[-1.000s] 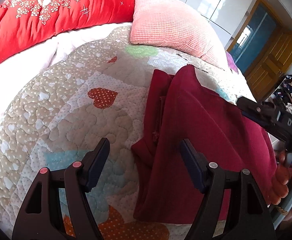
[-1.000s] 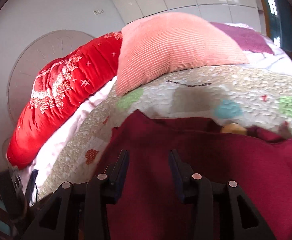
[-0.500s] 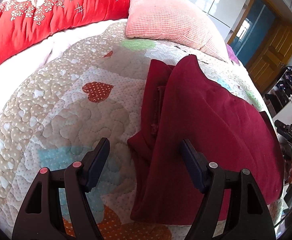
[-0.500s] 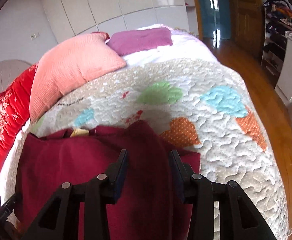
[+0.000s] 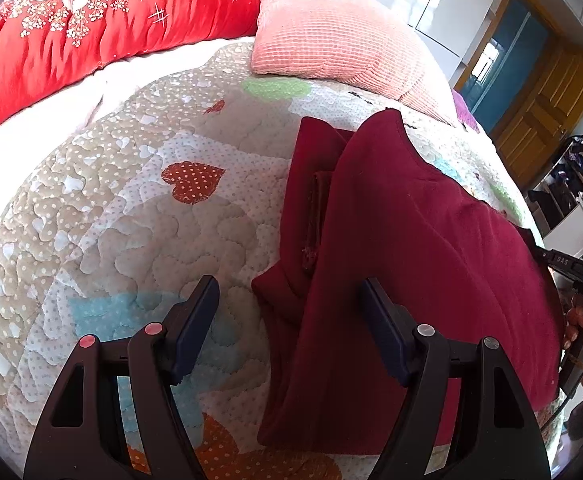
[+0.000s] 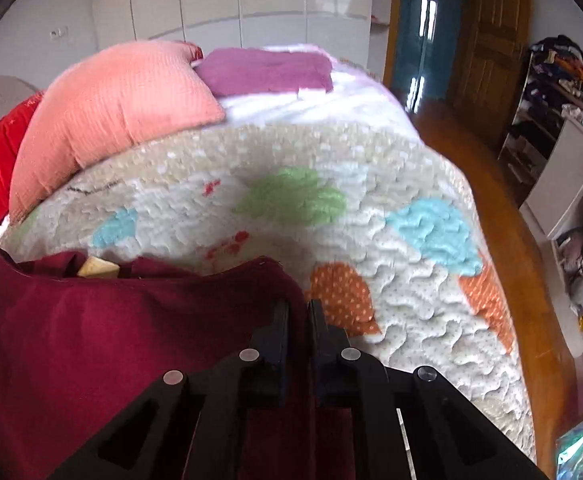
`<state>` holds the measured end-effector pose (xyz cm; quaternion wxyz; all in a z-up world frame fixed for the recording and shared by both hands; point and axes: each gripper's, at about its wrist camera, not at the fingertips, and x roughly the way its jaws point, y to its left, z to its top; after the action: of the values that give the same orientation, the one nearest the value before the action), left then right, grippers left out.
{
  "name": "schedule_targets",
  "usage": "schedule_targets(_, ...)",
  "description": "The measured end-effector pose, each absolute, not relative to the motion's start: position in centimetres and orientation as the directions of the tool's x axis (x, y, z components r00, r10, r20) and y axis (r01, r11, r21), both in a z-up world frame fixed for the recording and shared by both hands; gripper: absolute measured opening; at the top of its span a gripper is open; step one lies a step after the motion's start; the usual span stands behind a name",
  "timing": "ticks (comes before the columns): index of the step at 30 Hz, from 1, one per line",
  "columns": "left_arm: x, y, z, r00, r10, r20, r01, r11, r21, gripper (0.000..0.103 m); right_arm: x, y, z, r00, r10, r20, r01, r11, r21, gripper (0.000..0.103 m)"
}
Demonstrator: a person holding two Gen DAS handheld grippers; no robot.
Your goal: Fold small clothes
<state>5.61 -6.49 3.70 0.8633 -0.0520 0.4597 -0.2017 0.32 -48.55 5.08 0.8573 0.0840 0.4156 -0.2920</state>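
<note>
Spread under everything, the patterned quilt (image 5: 139, 240) is giving plenty of bare room to the left. Nearest, the left gripper (image 5: 287, 320) is hovering with jaws wide apart and nothing held, over the near left edge of the dark red garment (image 5: 411, 260). At its right edge the right gripper (image 6: 298, 316) is pinching a fold of cloth. Likely next: carrying that edge across. Beyond, the pink pillow (image 5: 331, 28) is lying well clear.

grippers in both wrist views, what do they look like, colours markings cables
Both are black plastic frames with triangular cut-outs and dark blue pads. The left gripper has two pink rivets on one finger and two silver on the other; the right gripper shows silver rivets, white "DAS" lettering and a cable.
</note>
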Motion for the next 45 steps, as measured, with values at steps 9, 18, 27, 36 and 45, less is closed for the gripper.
schedule_targets(9,5.5,-6.5,3.9,0.497,-0.394,-0.773,0.298,0.914,-0.275,0.073,-2.3,-42.2,8.7,0.605,-0.296,-0.739,0.454,0.891,0.015,0.042)
schedule_targets(18,4.5,-6.2,4.6,0.495,-0.41,-0.766,0.325,0.905,-0.275,0.073,2.0,-32.6,5.7,0.623,-0.027,-0.782,0.215,0.967,0.138,0.042)
schedule_targets(27,4.4,-4.6,4.8,0.483,-0.439,-0.758,0.3,0.896,-0.327,0.073,8.5,-29.5,1.3,0.574,0.006,-0.819,0.203,0.968,0.15,0.043)
schedule_targets(36,5.9,-1.4,3.9,0.425,-0.507,-0.75,0.212,0.861,-0.462,0.073,11.9,-24.5,4.0,0.571,0.079,-0.817,0.08,0.985,0.151,0.053)
schedule_targets(45,5.4,-2.2,3.7,0.381,-0.554,-0.741,0.257,0.833,-0.491,0.073,15.6,-21.7,2.4,0.496,0.03,-0.868,0.092,0.992,0.087,0.069)
